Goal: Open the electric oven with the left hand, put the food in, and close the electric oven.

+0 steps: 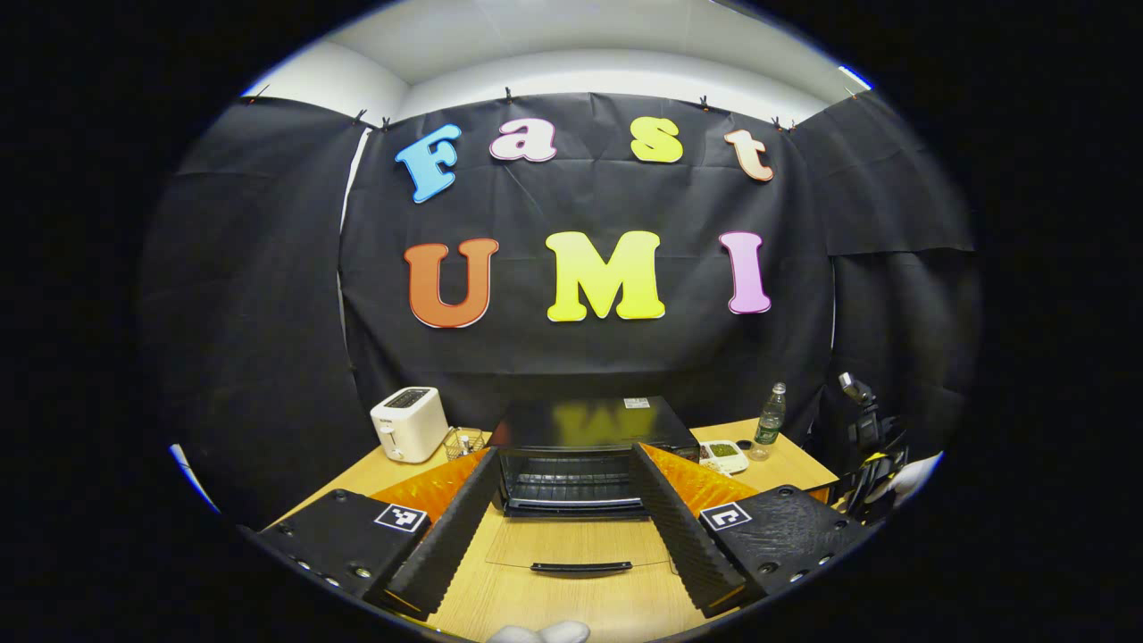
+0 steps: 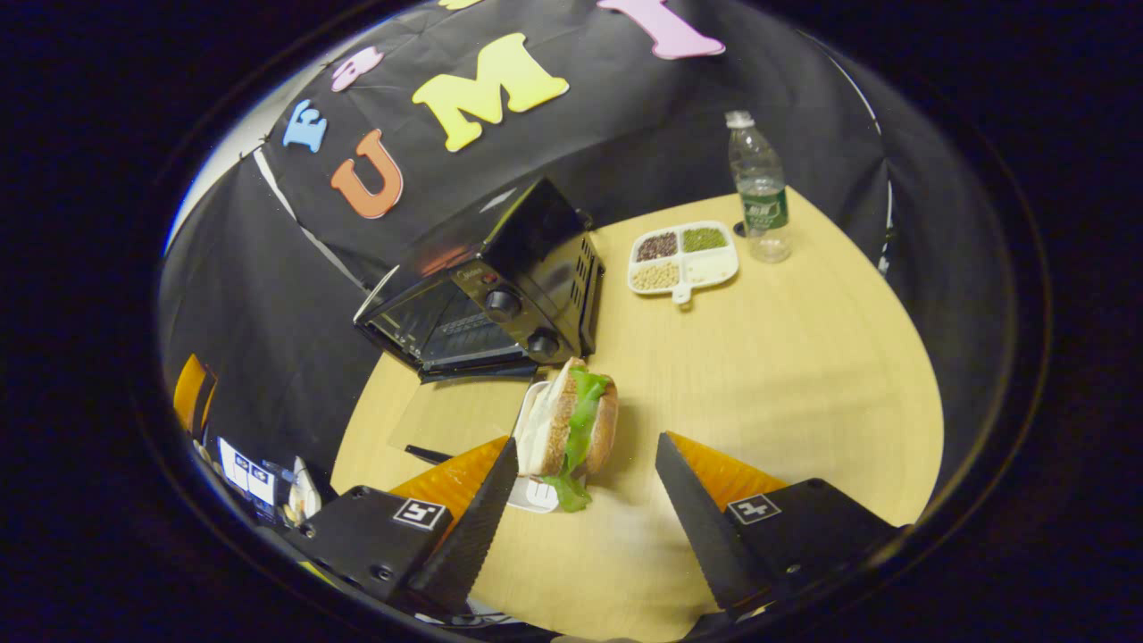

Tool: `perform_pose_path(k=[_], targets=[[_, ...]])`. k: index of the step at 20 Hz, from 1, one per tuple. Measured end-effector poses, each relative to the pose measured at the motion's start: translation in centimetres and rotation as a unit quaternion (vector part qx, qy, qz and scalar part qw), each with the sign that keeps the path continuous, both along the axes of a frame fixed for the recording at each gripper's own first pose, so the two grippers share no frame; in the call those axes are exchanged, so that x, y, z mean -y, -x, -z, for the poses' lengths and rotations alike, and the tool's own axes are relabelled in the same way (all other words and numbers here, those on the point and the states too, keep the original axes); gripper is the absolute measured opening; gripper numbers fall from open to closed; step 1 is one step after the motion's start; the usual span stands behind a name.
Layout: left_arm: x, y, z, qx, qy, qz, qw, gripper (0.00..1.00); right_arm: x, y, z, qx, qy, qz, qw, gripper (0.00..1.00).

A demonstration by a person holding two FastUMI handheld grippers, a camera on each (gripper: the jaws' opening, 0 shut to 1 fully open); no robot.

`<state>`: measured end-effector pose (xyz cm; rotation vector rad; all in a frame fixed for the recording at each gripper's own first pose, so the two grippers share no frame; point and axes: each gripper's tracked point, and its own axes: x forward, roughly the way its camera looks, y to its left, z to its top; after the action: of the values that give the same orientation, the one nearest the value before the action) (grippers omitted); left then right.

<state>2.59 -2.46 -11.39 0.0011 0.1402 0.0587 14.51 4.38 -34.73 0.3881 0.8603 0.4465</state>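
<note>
right tool [image 2: 580,527] spread, angled toward sandwich [image 2: 571,429]

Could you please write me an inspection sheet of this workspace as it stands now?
Surface: wooden table, bare in front of the oven door.
Job's things: oven open, its glass door folded flat on the table; sandwich standing on edge on a white plate beside the oven.
Clutter: toaster, wire basket, divided tray of beans, water bottle.
Grippers: left tool open, facing the oven; right tool open, either side of the sandwich, not touching it.
Cables: nothing seen.
Surroundings: black cloth wall, white ceiling above.
</note>
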Motion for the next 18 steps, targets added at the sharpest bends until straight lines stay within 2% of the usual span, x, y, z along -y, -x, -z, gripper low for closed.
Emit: perform_pose_path(k=[1, 2, 3, 6, 7, 8, 9, 11, 12, 13, 14, 15, 16, 18], targets=[[0.0, 0.1, -0.5, 0.002, -0.005, -0.006, 1.0, 0.95, -0.8, -0.6, 0.5, -0.012, -0.008, -0.009, 1.0, 0.87], [0.0, 0.2, -1.0, 0.005, -0.008, -0.013, 1.0, 0.95, -1.4, -1.3, 0.9, -0.019, -0.02, -0.012, 1.0, 0.87], [0.1, 0.3, -1.2, 0.005, -0.009, -0.019, 1.0, 0.95, -2.0, -1.7, 1.4, -0.031, -0.03, -0.02, 0.999, 0.99], [0.3, 0.4, -1.5, 0.001, -0.017, -0.038, 0.999, 0.95, -2.9, -2.9, 2.7, -0.058, -0.053, -0.022, 0.997, 0.95], [0.2, 0.5, -1.6, 0.0, -0.017, -0.044, 0.999, 0.95, -2.8, -2.9, 3.0, -0.068, -0.058, -0.021, 0.996, 0.8], [0.3, 0.6, -1.5, -0.001, -0.015, -0.05, 0.999, 0.95, -2.8, -2.9, 3.2, -0.079, -0.069, -0.018, 0.994, 0.83], [0.3, 0.6, -1.6, -0.003, -0.017, -0.055, 0.998, 0.95, -3.3, -2.6, 3.0, -0.09, -0.086, -0.019, 0.992, 0.66], [0.5, 0.7, -1.6, -0.002, -0.021, -0.063, 0.998, 0.95, -3.5, -2.8, 3.0, -0.11, -0.116, -0.007, 0.987, 0.49], [0.6, 0.8, -1.6, -0.005, -0.023, -0.066, 0.998, 0.95, -3.5, -2.8, 2.8, -0.119, -0.126, -0.003, 0.985, 0.51], [0.6, 1.0, -1.4, -0.007, -0.025, -0.07, 0.997, 0.95, -3.6, -2.5, 2.6, -0.123, -0.131, -0.003, 0.984, 0.39], [0.6, 1.0, -1.4, -0.006, -0.025, -0.07, 0.997, 0.95, -3.5, -2.5, 2.5, -0.122, -0.13, -0.006, 0.984, 0.43], [0.6, 1.1, -1.5, -0.006, -0.026, -0.071, 0.997, 0.95, -3.6, -2.3, 2.3, -0.119, -0.127, -0.006, 0.985, 0.33], [0.4, 1.2, -1.4, -0.005, -0.028, -0.07, 0.997, 0.95, -3.6, -2.2, 1.9, -0.113, -0.123, -0.007, 0.986, 0.41], [-0.1, 1.5, -1.1, -0.006, -0.03, -0.065, 0.997, 0.95, -3.6, -2.1, 0.6, -0.093, -0.115, 0.0, 0.989, 0.41]])
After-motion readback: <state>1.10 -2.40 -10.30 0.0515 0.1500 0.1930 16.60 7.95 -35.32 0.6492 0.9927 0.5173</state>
